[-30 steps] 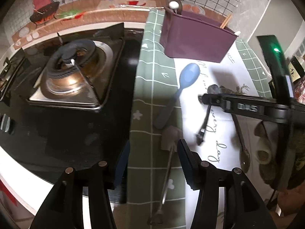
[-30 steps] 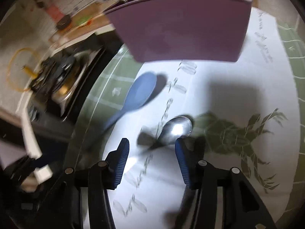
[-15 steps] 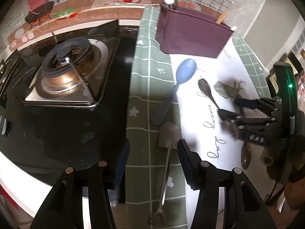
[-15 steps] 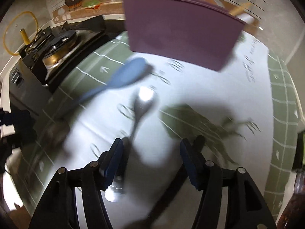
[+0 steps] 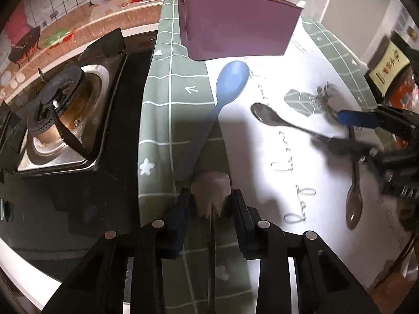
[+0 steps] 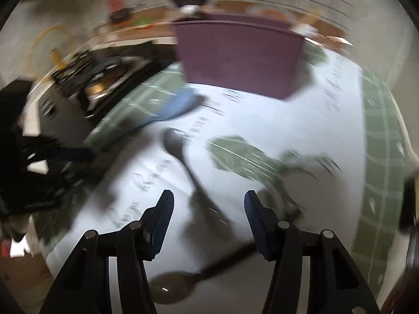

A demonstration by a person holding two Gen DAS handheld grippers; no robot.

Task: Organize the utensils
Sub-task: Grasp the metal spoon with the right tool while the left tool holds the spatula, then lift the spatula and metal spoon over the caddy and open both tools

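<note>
Left gripper (image 5: 210, 206) jaws, just closing, straddle a small flat-bladed metal spatula (image 5: 211, 192) on the green cloth (image 5: 180, 83) without clearly pinching; right gripper (image 6: 208, 209) gapes over a slippery, stiff steel spoon (image 6: 183, 157), best taken mid-handle

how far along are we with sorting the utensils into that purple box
Early. A few handles already poke from the purple plastic holder. The left gripper has just been closing around the small grey metal spatula. The right gripper stands open over a steel spoon. The blue plastic spoon and another metal spoon remain out.
</note>
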